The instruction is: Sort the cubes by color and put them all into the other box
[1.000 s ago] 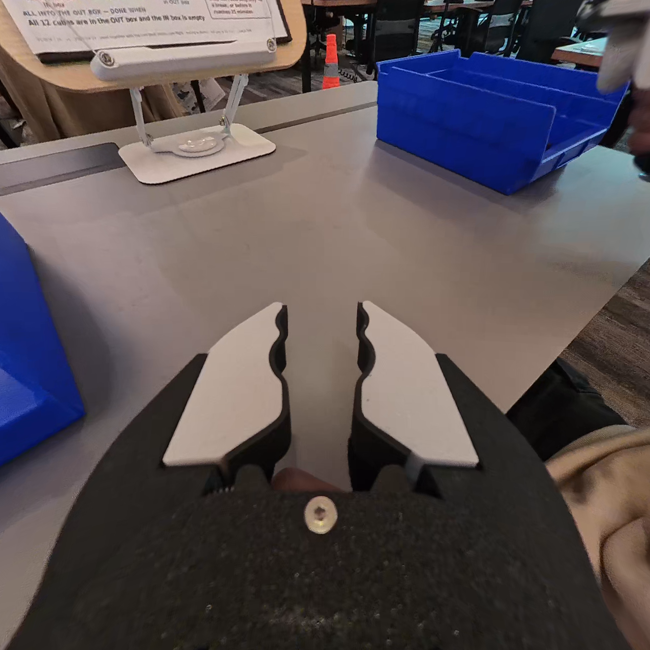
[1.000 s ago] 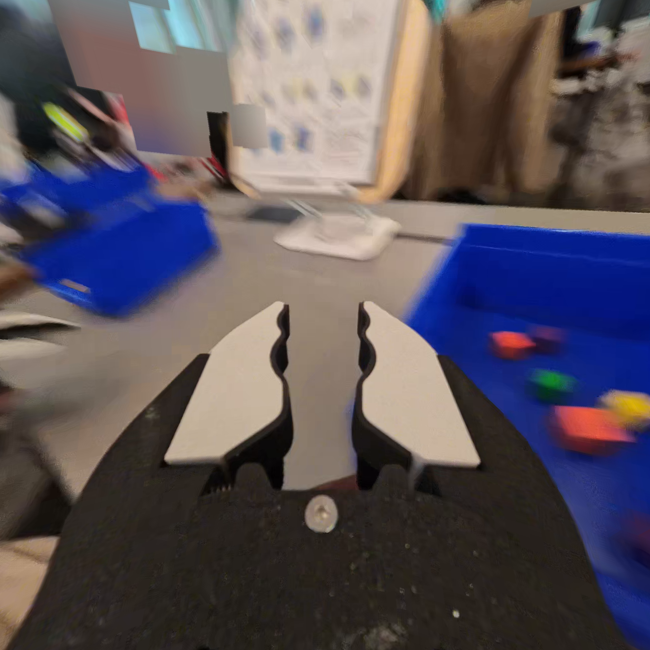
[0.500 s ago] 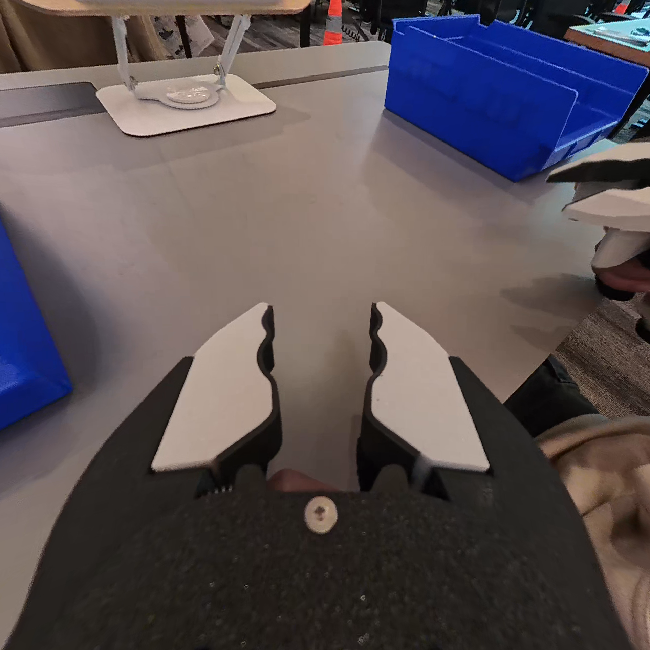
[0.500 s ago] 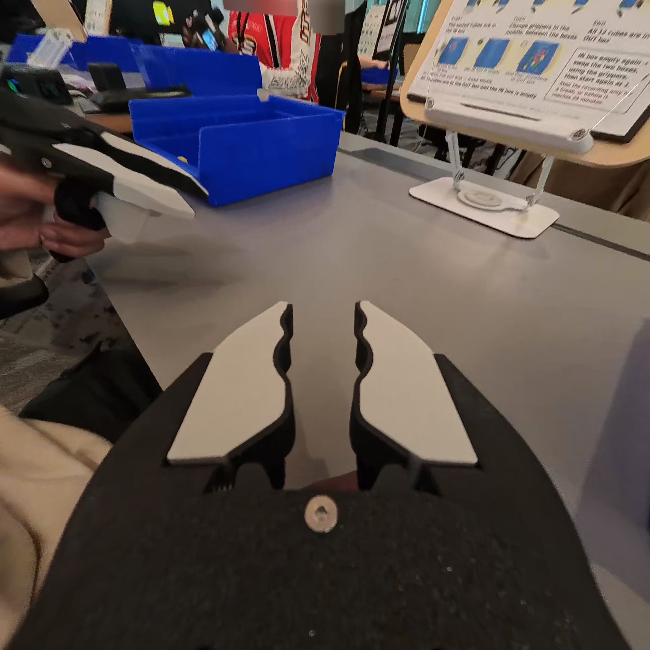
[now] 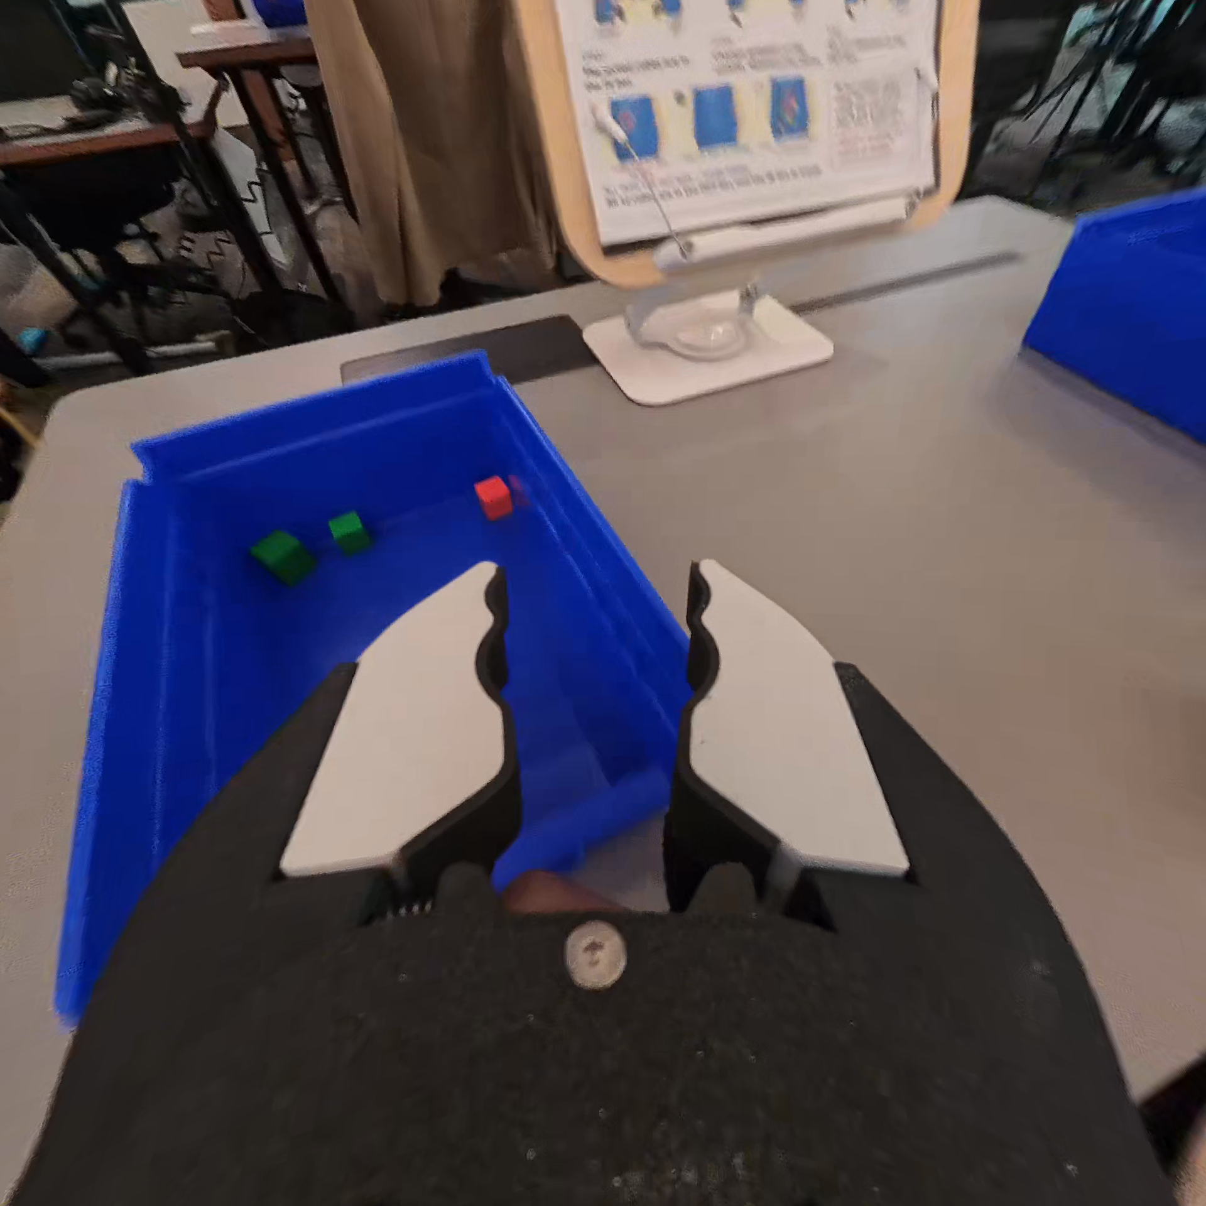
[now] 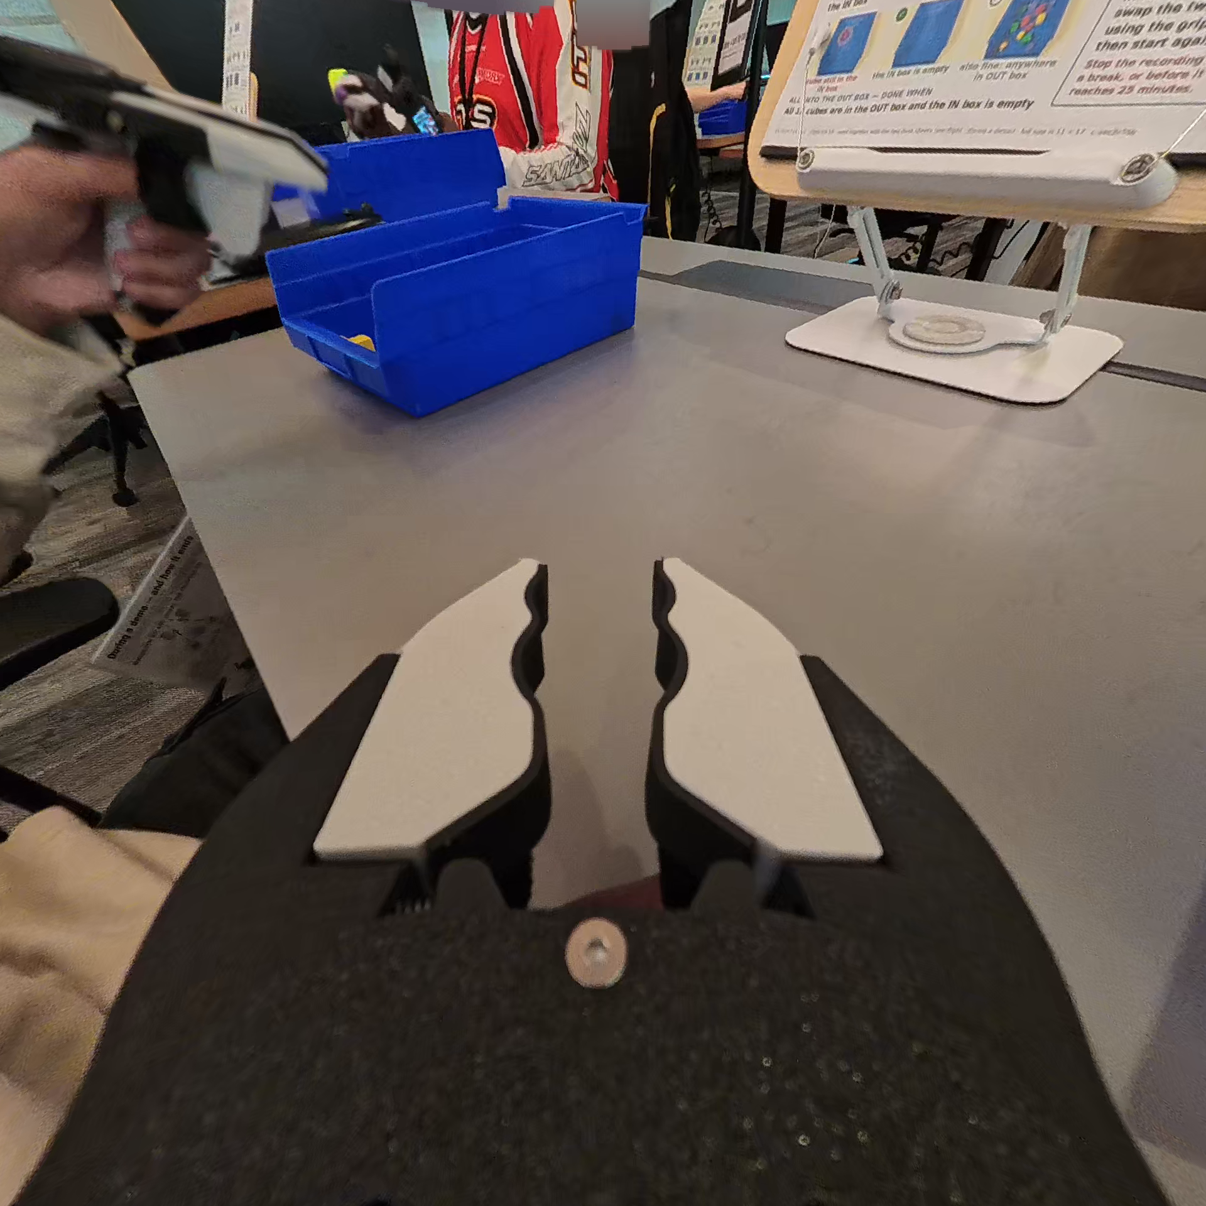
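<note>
Grey table carries both bins; the blue box of cubes lies under the left gripper, long axis running away from the camera toward the stand. The other box sits well apart. Two green cubes and a red cube rest near the far wall. Both the left and the right gripper are parted and empty. A pick is just beginning, I judge: next, reach deeper and straddle one cube.
</note>
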Action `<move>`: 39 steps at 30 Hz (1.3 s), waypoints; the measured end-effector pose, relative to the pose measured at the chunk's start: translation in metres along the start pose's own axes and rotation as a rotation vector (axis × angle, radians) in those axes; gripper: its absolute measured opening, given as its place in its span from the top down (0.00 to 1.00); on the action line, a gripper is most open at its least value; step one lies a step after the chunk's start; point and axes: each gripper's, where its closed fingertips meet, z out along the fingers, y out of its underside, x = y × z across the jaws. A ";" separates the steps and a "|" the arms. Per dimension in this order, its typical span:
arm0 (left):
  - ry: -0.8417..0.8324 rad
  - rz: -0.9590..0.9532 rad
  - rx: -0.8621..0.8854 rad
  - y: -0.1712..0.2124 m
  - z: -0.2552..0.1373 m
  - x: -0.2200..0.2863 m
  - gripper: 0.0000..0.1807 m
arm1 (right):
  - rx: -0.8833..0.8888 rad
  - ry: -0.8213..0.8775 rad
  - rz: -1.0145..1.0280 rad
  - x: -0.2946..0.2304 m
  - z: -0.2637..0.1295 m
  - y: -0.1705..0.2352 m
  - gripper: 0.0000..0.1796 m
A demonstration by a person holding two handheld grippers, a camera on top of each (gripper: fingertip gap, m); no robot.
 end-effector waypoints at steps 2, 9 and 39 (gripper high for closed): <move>0.061 -0.036 -0.008 -0.017 0.032 -0.029 0.71 | -0.006 -0.014 0.033 0.001 0.007 0.000 0.83; 0.274 0.165 -0.277 0.011 0.174 -0.081 0.72 | -0.029 -0.047 0.099 -0.002 0.024 0.002 0.84; 0.405 0.612 -0.408 0.016 0.166 -0.071 0.88 | 0.017 -0.176 0.260 -0.004 0.016 -0.001 0.87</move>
